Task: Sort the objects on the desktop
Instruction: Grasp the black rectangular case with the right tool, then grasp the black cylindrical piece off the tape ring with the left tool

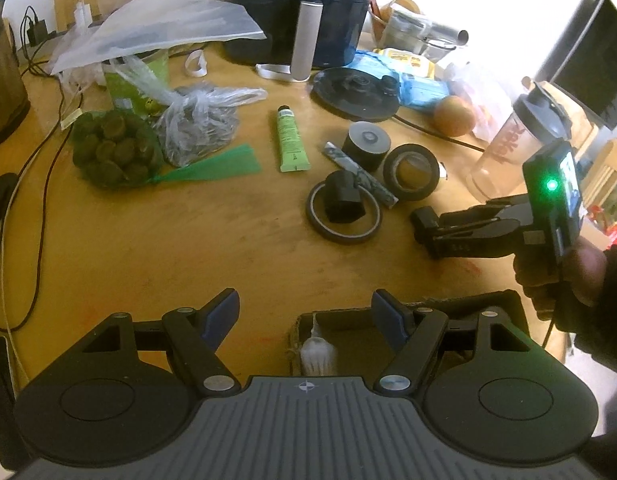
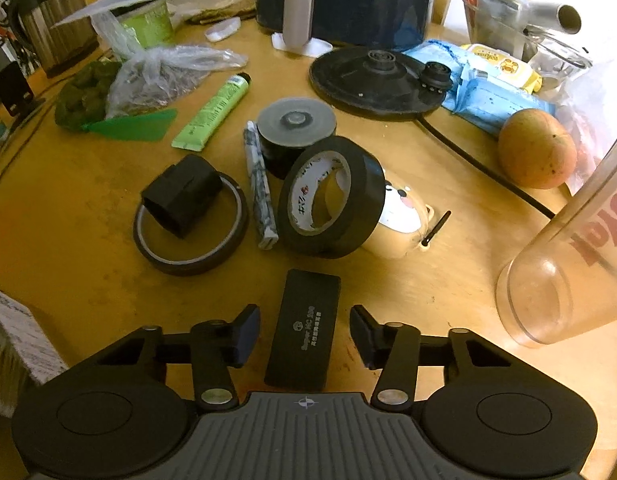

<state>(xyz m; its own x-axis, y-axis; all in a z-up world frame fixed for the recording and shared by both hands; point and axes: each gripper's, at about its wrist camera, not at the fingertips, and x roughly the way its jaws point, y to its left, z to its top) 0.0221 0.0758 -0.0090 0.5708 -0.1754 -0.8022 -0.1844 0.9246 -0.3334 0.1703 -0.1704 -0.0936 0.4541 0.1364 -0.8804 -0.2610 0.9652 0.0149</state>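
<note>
A flat black box with pale print point(image 2: 304, 332) lies on the wooden table point(image 2: 88, 280) between the fingers of my right gripper point(image 2: 304, 334). A gap shows on each side, so the pads do not press on it. Just beyond stand a black tape roll point(image 2: 332, 196), a thin tape ring point(image 2: 190, 258) with a black adapter point(image 2: 182, 196) on it, a patterned stick point(image 2: 260, 192) and a green tube point(image 2: 212, 114). My left gripper point(image 1: 306, 316) hangs open and empty over the edge of a cardboard box point(image 1: 294, 340). The right gripper point(image 1: 428, 236) shows there too, in a hand.
A clear shaker bottle point(image 2: 568, 260) stands close on the right, with a round fruit point(image 2: 536, 148) behind it. A kettle base point(image 2: 372, 80) with its cord, a dark air fryer point(image 1: 304, 8) and plastic bags point(image 1: 204, 116) fill the back. A white item point(image 1: 316, 354) lies in the box.
</note>
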